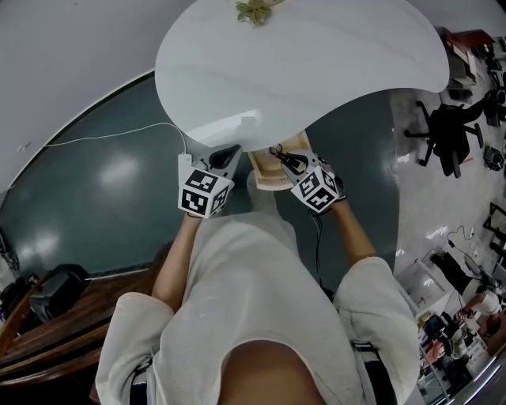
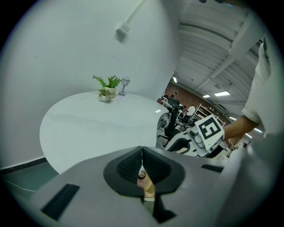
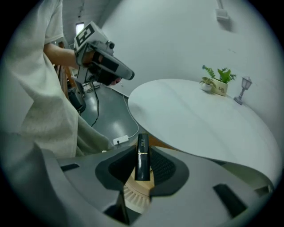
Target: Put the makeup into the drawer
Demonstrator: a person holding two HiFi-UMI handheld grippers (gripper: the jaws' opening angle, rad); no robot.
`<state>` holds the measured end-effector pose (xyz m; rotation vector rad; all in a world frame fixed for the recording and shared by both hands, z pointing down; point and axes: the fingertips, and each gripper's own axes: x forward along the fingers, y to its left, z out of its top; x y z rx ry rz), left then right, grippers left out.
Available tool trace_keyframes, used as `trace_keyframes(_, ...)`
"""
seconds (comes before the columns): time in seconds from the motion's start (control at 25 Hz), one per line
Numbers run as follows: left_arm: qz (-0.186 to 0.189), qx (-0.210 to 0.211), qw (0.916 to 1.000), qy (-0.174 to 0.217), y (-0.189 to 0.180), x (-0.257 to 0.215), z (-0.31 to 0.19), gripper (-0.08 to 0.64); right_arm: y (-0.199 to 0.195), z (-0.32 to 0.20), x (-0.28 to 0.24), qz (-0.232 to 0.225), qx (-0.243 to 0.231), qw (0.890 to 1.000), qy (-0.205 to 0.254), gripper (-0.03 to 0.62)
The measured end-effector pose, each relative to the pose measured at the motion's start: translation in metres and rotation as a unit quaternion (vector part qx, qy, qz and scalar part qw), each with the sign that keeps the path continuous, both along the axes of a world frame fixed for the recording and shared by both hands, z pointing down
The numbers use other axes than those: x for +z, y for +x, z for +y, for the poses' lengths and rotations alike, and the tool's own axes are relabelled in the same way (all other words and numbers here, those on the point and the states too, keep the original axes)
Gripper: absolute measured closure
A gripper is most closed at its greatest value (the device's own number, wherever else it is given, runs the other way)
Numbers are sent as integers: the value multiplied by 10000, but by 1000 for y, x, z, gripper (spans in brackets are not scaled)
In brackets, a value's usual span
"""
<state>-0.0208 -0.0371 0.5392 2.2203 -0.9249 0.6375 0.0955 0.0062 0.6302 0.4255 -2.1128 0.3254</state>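
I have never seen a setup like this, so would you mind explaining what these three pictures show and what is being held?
No robot here: a person holds a hand-held gripper in each hand, each with a marker cube. The head view looks down from the person's head; the other two views look along each tool's jaws. The left hand-held gripper has its jaws together, empty. The right hand-held gripper clamps a black lipstick tube over an open wooden drawer under the white table, which bears a small potted plant at its far edge.
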Motion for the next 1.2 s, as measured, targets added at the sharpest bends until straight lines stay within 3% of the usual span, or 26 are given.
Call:
trace_keyframes(0.2,-22,-173,9998,-37,-8,4,4,549,-3,13,36,601,-1097,9921,5,497)
trace_keyframes(0.28,-37,-252,9997,-61,-12,6,8,549,-3,21,52,946,-1708,9807,105,497)
trace_keyframes(0.4,-69,-338,9993,-121,-19,11,13,549,-2,30,77,1444,-2564,9552,324,497)
trace_keyframes(0.52,-94,-441,9988,-193,-25,18,17,549,-3,34,100,1677,-3076,9361,333,497)
trace_keyframes(0.72,-119,-595,9977,-313,-34,26,25,549,-7,36,124,1838,-3337,9244,166,497)
trace_keyframes(1.04,-150,-800,9954,-502,-50,41,37,549,-2,41,180,2118,-3153,9235,-539,497)
trace_keyframes(1.2,-176,-856,9943,-614,-56,50,43,549,-12,38,193,2126,-3166,9223,-621,497)
